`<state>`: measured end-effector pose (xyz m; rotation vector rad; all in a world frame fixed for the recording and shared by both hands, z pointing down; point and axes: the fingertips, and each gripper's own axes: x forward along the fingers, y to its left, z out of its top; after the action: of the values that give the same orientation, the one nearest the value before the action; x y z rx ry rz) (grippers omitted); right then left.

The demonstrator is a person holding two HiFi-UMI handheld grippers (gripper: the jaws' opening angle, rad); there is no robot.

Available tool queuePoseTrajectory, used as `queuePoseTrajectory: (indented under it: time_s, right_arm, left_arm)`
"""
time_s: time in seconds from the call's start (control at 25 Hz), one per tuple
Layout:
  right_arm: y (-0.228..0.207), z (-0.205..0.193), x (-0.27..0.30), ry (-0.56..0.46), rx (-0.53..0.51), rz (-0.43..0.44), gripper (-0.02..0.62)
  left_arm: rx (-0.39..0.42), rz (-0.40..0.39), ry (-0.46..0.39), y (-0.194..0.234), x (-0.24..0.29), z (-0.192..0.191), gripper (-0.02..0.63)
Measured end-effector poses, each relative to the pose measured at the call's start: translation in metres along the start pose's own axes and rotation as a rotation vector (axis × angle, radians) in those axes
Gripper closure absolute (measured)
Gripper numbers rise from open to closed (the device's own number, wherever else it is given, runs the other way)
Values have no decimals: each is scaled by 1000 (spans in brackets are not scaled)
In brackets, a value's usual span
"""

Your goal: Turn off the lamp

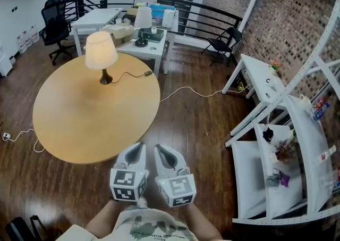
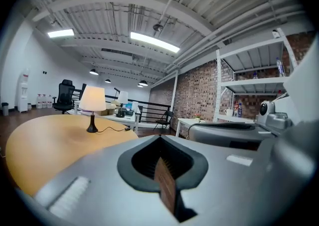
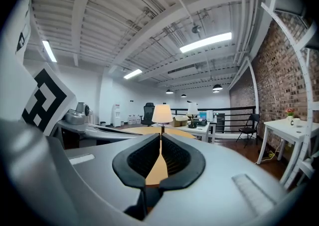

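Two lamps stand in this room, and the lamp (image 1: 101, 52) on the round wooden counter (image 1: 74, 123) is lit. Its cream shade gives off a warm yellow light above a slim dark stem and a small dark foot. It stands toward the far side of the counter, upright, with bare wood all around it. A thin dark cord (image 1: 126, 75) trails from the foot to a small switch block (image 1: 148, 73) lying near the counter's far right edge. Behind it, on a white table (image 1: 154, 44), the second lamp (image 1: 142, 19) has a paler, whiter shade.

The person holds both tools low and close to the body at the counter's near edge, side by side and pointing toward the lamp, well apart from it. The left tongs (image 1: 139, 147) are pressed together: in the left gripper view their dark pads meet at the tips, with only floor showing through the slot behind. The right tongs (image 1: 161, 149) are likewise closed tip to tip, pinching nothing, and in the right gripper view the lit shade sits straight beyond them. Neither touches the counter, cord or lamp.
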<state>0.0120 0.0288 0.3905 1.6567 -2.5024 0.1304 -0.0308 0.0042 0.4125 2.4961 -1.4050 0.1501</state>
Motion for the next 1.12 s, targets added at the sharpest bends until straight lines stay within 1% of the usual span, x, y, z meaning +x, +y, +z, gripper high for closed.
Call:
queuePoseTrajectory:
  time_s: [0.2,0.36,0.52,0.72,0.88,1.04,1.12]
  right_arm:
    - [-12,-3,25,2,2,-10,580]
    - [-29,1,38,-8,17,-14,575]
    - [-52,-5,55,-9,15,-1,569]
    - [-91,0,83,-34,25,66,563]
    - [-124,2,108,-36,23,140,560]
    - [-153,14,131,-54,24,203,555]
    - [-167,14,139,-52,29,231,552]
  left_arm:
    - [-22,-6,0,16,24,0,611]
    - [-15,-4,16,17,45,-1,611]
    - [-13,11,27,18,73,0,611]
    - [0,73,17,13,114,6,611]
    - [-9,142,8,12,151,16,611]
    - [-13,189,9,6,187,25,611]
    - [-16,211,13,3,204,27,611]
